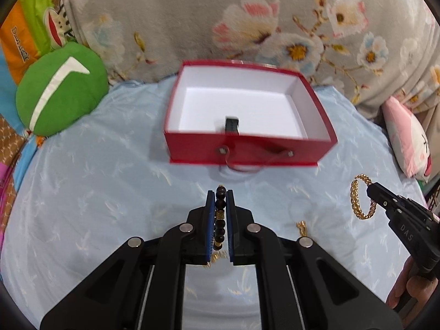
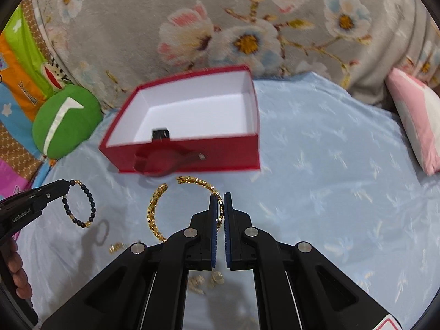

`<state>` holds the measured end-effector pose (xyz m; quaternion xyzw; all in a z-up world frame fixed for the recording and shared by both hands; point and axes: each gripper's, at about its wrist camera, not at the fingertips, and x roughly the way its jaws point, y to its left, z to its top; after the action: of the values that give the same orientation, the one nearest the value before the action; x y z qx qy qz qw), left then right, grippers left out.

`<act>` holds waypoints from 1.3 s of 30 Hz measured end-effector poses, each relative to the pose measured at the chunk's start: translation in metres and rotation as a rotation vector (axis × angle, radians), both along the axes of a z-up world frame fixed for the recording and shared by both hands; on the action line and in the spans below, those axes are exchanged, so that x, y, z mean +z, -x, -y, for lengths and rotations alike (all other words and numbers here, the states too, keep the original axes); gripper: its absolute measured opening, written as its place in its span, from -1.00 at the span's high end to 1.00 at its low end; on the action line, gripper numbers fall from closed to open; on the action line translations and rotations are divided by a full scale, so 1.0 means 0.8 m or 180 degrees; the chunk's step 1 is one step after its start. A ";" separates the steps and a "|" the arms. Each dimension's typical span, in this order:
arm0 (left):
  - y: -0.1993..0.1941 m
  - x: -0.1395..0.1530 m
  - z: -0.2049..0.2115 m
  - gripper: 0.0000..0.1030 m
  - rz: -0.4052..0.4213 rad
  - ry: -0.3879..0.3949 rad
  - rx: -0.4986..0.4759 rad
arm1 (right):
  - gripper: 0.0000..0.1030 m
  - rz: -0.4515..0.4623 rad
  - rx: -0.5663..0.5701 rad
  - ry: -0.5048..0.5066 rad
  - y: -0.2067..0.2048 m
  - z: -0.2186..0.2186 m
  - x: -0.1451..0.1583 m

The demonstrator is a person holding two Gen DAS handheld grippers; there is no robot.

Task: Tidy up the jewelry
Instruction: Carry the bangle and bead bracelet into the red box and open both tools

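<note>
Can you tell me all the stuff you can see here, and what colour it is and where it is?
box: one, red outside, white inside, open, on the bed
black bead bracelet: one, black and gold, in the left claw
gold bangle: one, gold, in the right claw
small gold pieces: a few, on the sheet
sheet: one, light blue
round cushion: one, green, left
left claw: black, shut
right claw: black, shut

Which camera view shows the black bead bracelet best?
The right wrist view: the black bead bracelet hangs there as a whole loop from the left gripper. The left wrist view shows it edge-on between its own fingers, only a row of beads.
</note>
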<state>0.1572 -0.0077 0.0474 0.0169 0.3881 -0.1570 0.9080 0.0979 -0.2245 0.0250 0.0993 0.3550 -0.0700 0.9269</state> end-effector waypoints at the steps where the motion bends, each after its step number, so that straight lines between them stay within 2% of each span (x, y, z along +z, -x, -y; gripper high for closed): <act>1: -0.007 0.008 -0.002 0.87 0.0040 0.0019 -0.0006 | 0.93 0.0037 0.0020 0.0013 -0.008 -0.001 0.007; 6: -0.064 0.047 0.004 0.87 0.0284 0.0039 -0.0005 | 0.93 0.0223 0.0106 0.0038 -0.075 -0.001 0.046; 12: -0.143 0.055 0.027 0.87 0.0366 0.0007 0.0038 | 0.93 0.0236 0.0053 0.0148 -0.162 0.009 0.060; 17: -0.193 0.033 0.053 0.87 0.0301 -0.0049 0.0030 | 0.93 0.0104 -0.0006 0.0148 -0.216 0.020 0.039; 24: -0.239 -0.014 0.082 0.86 0.0094 -0.0123 0.0031 | 0.93 -0.0109 -0.0036 0.0148 -0.258 0.023 -0.001; 29: -0.255 -0.036 0.089 0.86 -0.0019 -0.0149 0.0043 | 0.92 -0.0199 -0.0059 0.0130 -0.273 0.026 -0.018; 34: -0.258 -0.052 0.091 0.83 -0.0070 -0.0188 0.0079 | 0.80 -0.0231 -0.0075 0.0143 -0.280 0.028 -0.027; 35: -0.258 -0.054 0.090 0.64 -0.0069 -0.0219 0.0110 | 0.75 -0.0226 -0.0083 0.0163 -0.280 0.027 -0.026; 36: -0.259 -0.056 0.089 0.27 -0.0071 -0.0232 0.0137 | 0.61 -0.0216 -0.0092 0.0174 -0.279 0.027 -0.026; 37: -0.259 -0.057 0.087 0.04 -0.0066 -0.0231 0.0172 | 0.50 -0.0197 -0.0110 0.0185 -0.278 0.027 -0.025; 38: -0.257 -0.057 0.085 -0.23 -0.0027 -0.0229 0.0218 | 0.25 -0.0160 -0.0146 0.0209 -0.275 0.026 -0.022; 39: -0.255 -0.054 0.083 -0.27 0.0027 -0.0229 0.0249 | 0.09 -0.0111 -0.0175 0.0236 -0.271 0.026 -0.019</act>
<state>0.3610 -0.0737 0.0038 0.0351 0.3900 -0.1073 0.9139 0.3147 -0.2453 0.0096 0.0734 0.3654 -0.1102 0.9214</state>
